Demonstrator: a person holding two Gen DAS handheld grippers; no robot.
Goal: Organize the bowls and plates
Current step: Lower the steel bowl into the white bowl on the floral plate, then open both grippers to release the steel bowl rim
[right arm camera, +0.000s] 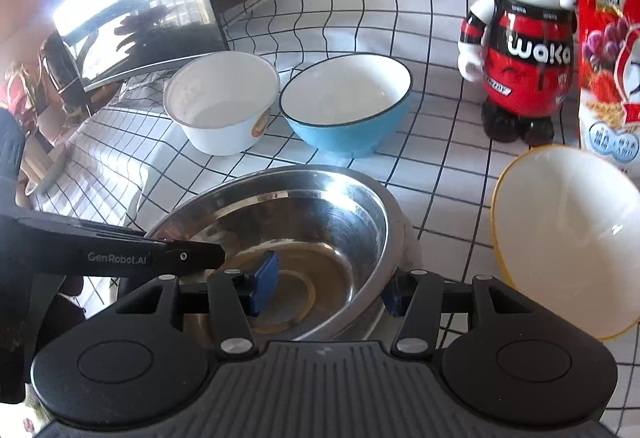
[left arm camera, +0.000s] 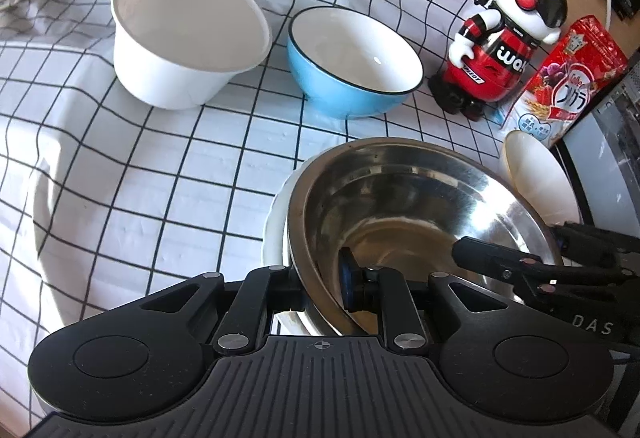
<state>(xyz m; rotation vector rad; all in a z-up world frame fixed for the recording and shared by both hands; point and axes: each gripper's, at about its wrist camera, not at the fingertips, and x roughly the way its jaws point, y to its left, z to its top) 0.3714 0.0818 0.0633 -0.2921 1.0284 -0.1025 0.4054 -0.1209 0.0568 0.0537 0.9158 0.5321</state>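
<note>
Your left claw (left arm camera: 324, 288) pinches the steel bowl (left arm camera: 420, 193) by its near-left rim; your right claw (right arm camera: 326, 288) straddles the near-right rim. Beyond, on the checked desk (left arm camera: 160, 165), stand a white bowl (left arm camera: 188, 33) and a blue bowl (left arm camera: 352, 61)

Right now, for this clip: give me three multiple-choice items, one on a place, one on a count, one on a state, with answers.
1. Where does the steel bowl sit?
A. inside the blue bowl
B. nested in a white dish
C. on the toy robot

2. How many bowls stand apart from the steel one?
A. one
B. three
C. five

3. How are the claws placed?
A. both astride the steel bowl's rim
B. both in the air
C. both on the snack bag

Answers: 1 B, white rim shows beneath it. 2 B, white bowl, blue, yellow-rimmed bowl. 3 A, left claw and right claw each have one finger inside.
</note>
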